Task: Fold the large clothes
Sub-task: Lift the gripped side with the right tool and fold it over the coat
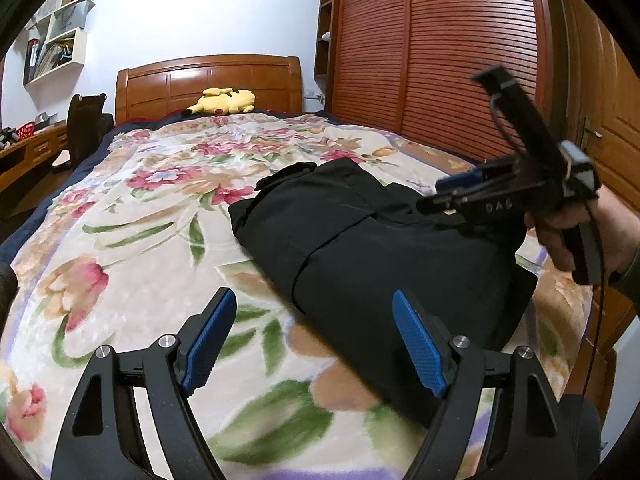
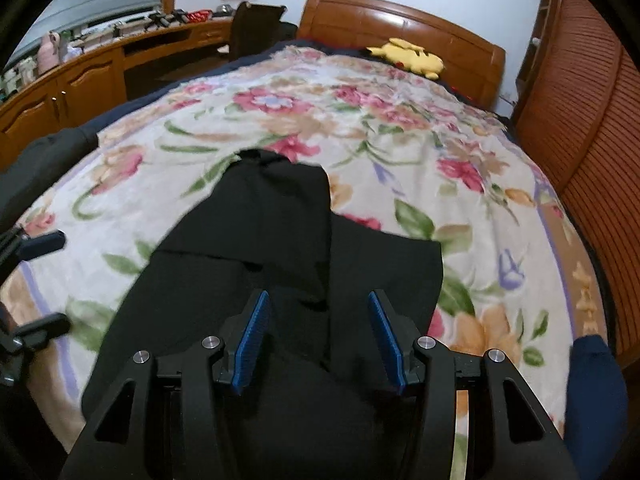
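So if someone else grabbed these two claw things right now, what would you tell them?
Left gripper: open, empty, over the floral blanket beside the clothing.
Right gripper: open, empty, above the black garment.
The garment lies on the bed as a partly folded bundle, layers overlapping.
Done: the first folds, it seems.
Left: probably fold it smaller and neaten the edges.

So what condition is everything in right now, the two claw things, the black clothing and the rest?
Left gripper: open, empty, above the blanket.
Right gripper: open, empty, over the garment.
Black garment: partly folded, lying flat.
Floral blanket: spread over the bed.
Yellow plush toy: lying by the headboard.
Wardrobe doors: closed.
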Available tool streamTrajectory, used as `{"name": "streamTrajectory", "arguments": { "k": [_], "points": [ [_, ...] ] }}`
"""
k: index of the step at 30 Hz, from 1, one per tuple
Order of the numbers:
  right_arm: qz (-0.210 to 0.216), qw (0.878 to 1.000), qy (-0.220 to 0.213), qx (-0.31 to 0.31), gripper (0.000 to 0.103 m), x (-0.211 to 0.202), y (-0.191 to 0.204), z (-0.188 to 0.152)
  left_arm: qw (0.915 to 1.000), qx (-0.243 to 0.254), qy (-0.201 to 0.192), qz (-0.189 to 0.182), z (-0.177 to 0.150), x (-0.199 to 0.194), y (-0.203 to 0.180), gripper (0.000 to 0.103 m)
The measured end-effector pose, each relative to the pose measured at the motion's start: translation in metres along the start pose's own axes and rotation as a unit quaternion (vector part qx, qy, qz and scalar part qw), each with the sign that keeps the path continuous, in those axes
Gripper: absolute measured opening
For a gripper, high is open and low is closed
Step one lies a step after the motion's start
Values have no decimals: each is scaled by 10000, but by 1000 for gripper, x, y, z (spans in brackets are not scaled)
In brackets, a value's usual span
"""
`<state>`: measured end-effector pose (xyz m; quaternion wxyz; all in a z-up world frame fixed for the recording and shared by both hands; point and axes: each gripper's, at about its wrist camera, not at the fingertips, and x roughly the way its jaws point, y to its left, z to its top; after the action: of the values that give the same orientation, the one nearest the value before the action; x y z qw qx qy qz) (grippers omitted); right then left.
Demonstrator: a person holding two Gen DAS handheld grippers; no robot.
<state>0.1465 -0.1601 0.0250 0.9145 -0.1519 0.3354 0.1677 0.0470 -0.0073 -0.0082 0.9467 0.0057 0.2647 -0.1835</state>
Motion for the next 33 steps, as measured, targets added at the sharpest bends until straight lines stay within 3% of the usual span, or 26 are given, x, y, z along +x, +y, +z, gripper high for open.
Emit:
{"name": "streamTrajectory", "arguments": {
  "k": [13,16,17,18,21,29,33],
  "points": [
    [611,9945,745,405,53,28,-7,3,10000,-39,69,-36,-3,1,6,81],
    [720,9938,774,350,39,29,-7,2,10000,-46,57,-15,-3,1,6,81],
    [728,9940,775,258,26,29,-5,2,10000,-47,56,7,-3,1,7,81],
    [625,9951,751,123,13,27,-3,1,10000,-55,64,13,-3,1,8,81],
    [480,9971,570,-138,7,14,3,0,9999,-91,74,21,-4,2,12,81],
    [-244,9982,-443,-320,5,-55,-1,0,10000,-45,77,-20,-5,4,11,81],
    [-597,9959,-557,-384,5,-77,-4,-13,10000,-16,38,-53,-4,4,7,81]
  ]
}}
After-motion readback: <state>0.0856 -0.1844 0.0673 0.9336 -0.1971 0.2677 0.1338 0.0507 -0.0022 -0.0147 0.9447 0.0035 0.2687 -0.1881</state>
